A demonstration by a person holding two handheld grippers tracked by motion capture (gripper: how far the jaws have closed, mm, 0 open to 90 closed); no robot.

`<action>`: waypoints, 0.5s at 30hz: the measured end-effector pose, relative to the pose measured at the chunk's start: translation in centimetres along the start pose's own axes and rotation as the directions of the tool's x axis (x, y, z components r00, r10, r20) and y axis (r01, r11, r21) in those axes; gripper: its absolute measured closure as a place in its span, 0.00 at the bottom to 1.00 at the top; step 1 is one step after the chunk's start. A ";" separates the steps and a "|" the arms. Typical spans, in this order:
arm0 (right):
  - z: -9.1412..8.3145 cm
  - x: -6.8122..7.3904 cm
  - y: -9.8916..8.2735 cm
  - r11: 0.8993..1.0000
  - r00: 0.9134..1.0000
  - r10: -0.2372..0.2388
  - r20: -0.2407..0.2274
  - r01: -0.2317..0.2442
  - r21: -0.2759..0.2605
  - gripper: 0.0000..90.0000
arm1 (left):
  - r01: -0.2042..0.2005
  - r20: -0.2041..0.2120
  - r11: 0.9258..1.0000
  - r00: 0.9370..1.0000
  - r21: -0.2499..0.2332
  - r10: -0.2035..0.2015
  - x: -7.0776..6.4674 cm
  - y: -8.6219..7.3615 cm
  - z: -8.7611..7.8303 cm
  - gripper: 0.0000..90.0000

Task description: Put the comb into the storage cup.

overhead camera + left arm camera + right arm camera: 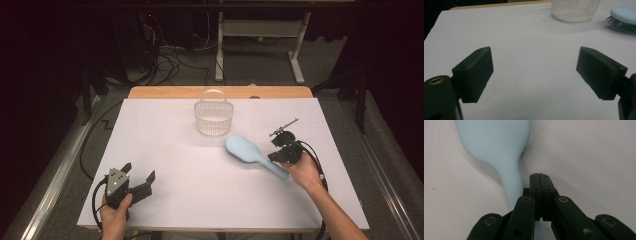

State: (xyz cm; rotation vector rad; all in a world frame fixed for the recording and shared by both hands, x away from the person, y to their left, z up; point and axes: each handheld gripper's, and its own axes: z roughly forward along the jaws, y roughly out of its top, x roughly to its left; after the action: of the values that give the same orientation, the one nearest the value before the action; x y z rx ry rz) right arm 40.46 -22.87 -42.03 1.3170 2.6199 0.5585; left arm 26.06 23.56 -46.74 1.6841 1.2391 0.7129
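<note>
Hairbrush, pale blue, lies bristles-down right of centre on the white counter, handle toward the right gripper, whose jaws are pressed together, empty, just beside the handle. A white plastic basket sits just behind the brush head. Left gripper rests well apart, jaws spread wide, nothing between.

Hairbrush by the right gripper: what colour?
Pale blue hairbrush, back and handle alike; its bristles look dark grey. The high view shows it best.
</note>
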 end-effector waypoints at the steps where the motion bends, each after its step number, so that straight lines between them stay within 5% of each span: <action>1: 0.0 0.2 -0.1 1.000 1.000 -0.001 -0.003 0.001 -0.002 1.00 | 0.002 0.000 1.000 1.000 0.000 -0.002 0.0 0.0 0.0 0.17; 15: 0.0 1.1 -0.8 1.000 1.000 -0.022 -0.020 0.021 -0.013 1.00 | 0.004 0.001 1.000 1.000 -0.003 -0.004 0.0 0.0 0.0 0.17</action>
State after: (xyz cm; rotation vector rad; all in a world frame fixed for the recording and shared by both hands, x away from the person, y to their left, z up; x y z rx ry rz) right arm 39.21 -22.45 -42.28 1.2846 2.6389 0.5880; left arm 26.05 23.55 -46.73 1.6792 1.2400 0.7109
